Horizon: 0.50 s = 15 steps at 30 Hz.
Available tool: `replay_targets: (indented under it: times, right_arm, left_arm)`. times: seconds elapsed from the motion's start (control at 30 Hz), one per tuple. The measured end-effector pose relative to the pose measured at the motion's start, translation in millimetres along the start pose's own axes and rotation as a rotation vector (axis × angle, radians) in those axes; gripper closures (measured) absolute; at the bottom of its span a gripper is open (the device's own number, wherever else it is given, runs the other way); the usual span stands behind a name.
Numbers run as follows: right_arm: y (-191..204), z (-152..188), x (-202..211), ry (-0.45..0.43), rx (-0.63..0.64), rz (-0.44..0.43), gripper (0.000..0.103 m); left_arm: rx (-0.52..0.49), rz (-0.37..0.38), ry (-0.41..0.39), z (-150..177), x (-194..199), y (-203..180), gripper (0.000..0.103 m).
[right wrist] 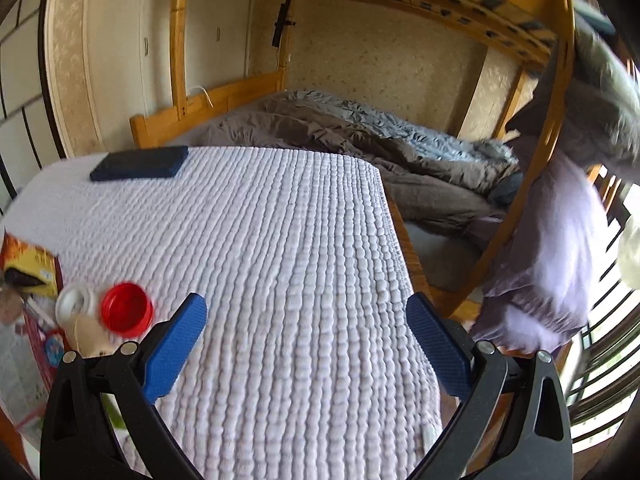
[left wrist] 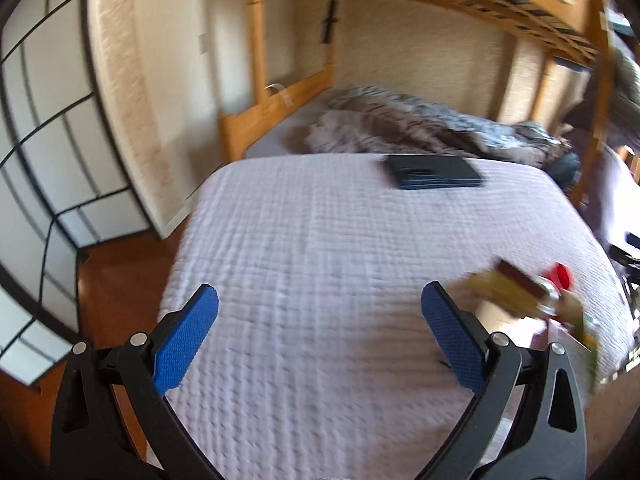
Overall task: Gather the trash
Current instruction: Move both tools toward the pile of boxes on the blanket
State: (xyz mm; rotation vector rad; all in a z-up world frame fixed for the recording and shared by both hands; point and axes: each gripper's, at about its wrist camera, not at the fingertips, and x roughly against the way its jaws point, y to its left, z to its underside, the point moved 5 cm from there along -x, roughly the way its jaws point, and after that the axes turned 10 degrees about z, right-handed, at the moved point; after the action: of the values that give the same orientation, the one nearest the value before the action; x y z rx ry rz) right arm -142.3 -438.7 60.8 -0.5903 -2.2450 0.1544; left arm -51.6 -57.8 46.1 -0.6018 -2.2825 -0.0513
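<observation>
Nearest: left gripper [left wrist: 320,332], black frame w/ blue textured pads, jaws spread wide, nothing between them, only the white waffle-textured cover [left wrist: 320,260] below. Right gripper [right wrist: 306,340] same build, also released & empty, over the same cover, its right pad near the cover's right edge.

Trash sits btwn the two: red round plastic cap [right wrist: 127,309] touching a white round plastic cap [right wrist: 76,304], both just left of the right gripper's left finger. In left wrist view the red cap shows blurred, just right of the left gripper's right finger. Next to the caps, a yellow printed wrapper w/ dark patches [right wrist: 30,266]; whether it touches the caps, can't tell. More litter underneath, too smeared to name.

Mid-distance: flat dark-blue rectangular pad [right wrist: 140,163] lies on the cover's far end, well apart from the trash.

Far: wooden bunk-bed frame [right wrist: 224,94] w/ crumpled grey-brown blanket [right wrist: 360,148] on the lower mattress. Far right: lilac cloth [right wrist: 560,248] hanging off the frame.
</observation>
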Motion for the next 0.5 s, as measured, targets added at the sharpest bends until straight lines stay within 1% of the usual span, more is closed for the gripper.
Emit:
replay_targets:
  times: [0.07,0.1,0.27,0.3,0.43,0.5]
  right_arm:
    - [8.5,3.4,12.4,0.007,0.029,0.03,0.005]
    - [11.9,5.3,17.8,0.007,0.035,0.031,0.005]
    - [43.1,22.6,45.3,0.009,0.093,-0.016,0.005]
    - [49.5,26.8,51.0,0.006,0.105,-0.034,0.005]
    - [78.7,45.6,69.4,0.0,0.131,-0.184,0.005]
    - [91.3,57.4,75.5,0.006,0.159,-0.246,0.005]
  left_arm:
    - [-0.022,0.036,-0.003,0.4,8.7,-18.2,0.001]
    - [-0.026,0.052,-0.002,2.6,11.5,-22.7,0.001]
    - [-0.078,0.148,0.024,18.1,22.7,-48.8,0.001]
    - [-0.087,0.165,0.029,21.5,24.3,-52.8,0.001]
    - [-0.148,0.233,0.071,38.8,26.7,-69.8,0.001]
    - [-0.177,0.266,0.098,49.3,26.4,-78.1,0.001]
